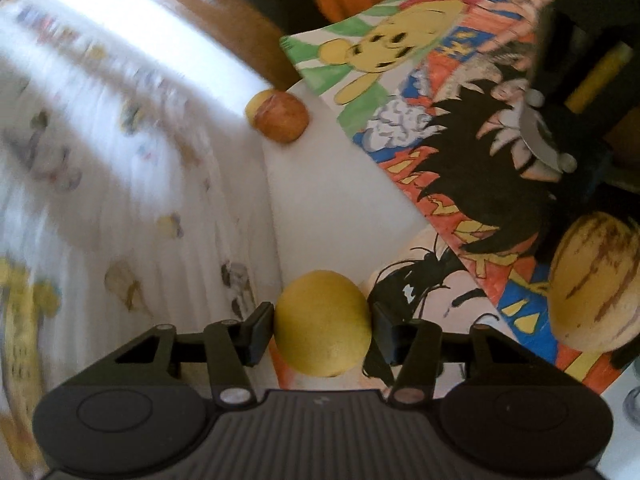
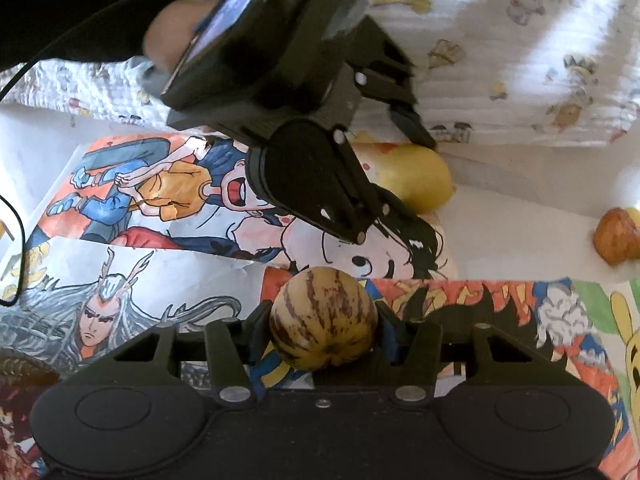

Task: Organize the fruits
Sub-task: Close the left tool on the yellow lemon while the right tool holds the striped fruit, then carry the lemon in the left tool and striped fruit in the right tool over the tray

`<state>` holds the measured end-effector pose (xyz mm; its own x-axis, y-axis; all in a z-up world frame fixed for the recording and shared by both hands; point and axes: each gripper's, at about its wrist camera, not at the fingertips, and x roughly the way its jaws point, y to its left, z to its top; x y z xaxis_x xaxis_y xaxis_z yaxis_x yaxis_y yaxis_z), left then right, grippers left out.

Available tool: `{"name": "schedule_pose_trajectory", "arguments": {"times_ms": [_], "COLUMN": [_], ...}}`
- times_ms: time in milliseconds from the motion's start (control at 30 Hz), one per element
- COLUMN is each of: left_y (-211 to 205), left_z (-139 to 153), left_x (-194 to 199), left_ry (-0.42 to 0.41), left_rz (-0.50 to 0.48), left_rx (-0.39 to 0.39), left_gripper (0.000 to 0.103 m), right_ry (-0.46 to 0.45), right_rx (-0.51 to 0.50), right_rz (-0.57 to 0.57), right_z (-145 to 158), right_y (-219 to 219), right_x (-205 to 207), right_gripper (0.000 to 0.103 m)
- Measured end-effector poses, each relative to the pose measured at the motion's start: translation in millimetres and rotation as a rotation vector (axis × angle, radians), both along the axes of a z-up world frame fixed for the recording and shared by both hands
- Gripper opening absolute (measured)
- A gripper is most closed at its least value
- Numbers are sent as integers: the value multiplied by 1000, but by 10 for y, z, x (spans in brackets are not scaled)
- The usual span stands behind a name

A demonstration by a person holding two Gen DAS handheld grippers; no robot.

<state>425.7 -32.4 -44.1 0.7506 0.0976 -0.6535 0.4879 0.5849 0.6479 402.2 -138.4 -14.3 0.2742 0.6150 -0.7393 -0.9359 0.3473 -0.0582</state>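
A third fruit [image 1: 278, 116] lies on the table [image 1: 336, 200] beyond the drawings [image 1: 420, 80], beside the cloth [image 1: 120, 160].

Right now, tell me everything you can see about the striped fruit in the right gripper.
The striped fruit is round and pale yellow with broken purple-brown streaks running toward a small dimple at its near end. The skin looks smooth and matte. The right gripper is shut on it, one finger pressed on each side. It sits over the coloured drawings; whether it touches them cannot be told. In the left wrist view it shows at the right edge.
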Motion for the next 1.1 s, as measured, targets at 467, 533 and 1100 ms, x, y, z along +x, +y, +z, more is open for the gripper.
{"name": "schedule_pose_trajectory", "arguments": {"times_ms": [467, 533, 1100], "left_y": [317, 404, 836], "left_z": [261, 280, 298], "left_x": [-273, -321, -1057], "left_ry": [60, 61, -51], "left_rz": [332, 395, 571], "left_rx": [-401, -486, -908], "left_gripper": [57, 57, 57], "right_ry": [75, 98, 118], "right_rx": [73, 92, 226], "right_rz": [-158, -181, -324], "right_z": [2, 2, 298], "right_y": [-63, -79, -271], "right_x": [-25, -13, -240], "right_gripper": [54, 54, 54]}}
